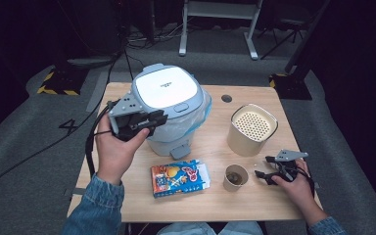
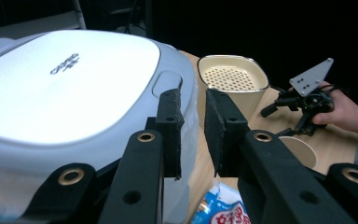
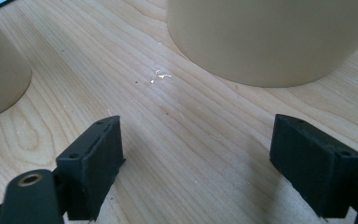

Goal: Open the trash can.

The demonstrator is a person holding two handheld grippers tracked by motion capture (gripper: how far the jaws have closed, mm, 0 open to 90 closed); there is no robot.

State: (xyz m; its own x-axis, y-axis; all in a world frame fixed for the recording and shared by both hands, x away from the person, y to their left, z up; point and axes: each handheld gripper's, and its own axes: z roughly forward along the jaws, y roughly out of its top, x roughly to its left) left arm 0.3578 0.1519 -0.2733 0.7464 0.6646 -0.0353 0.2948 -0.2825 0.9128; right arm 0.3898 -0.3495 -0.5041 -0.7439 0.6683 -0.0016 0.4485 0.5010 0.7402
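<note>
**2 hand-held grippers at a wooden table with a lidded bin, a canister, a cup and a snack box**

High view: a wooden table [image 1: 254, 205] carries 4 items. At the far left-centre stands a grey pedal bin [image 1: 172, 110] with a white lid and a clear liner bag showing under the lid rim; its foot pedal faces the person. To its right, well apart, stands a cream canister [image 1: 252, 129] with a perforated top. Just in front of the canister sits a paper cup [image 1: 236, 177] holding something dark; what it is cannot be told. Left of the cup lies a blue and orange snack box [image 1: 180, 178], flat on the table.

The left hand [image 1: 112, 152] holds the left gripper [image 1: 149, 122] raised beside the front-left of the bin. In the left gripper view its jaws stand close together with a narrow gap between the pads [image 2: 170, 128], grasping nothing, just before the lid's edge.

The right hand [image 1: 296, 183] holds the right gripper [image 1: 264, 166] low over the table, right of the cup. In the right gripper view its jaws are spread wide and released, with bare wood between them, the cup [image 3: 0, 79] at left and the canister [image 3: 279, 37] ahead.
</note>
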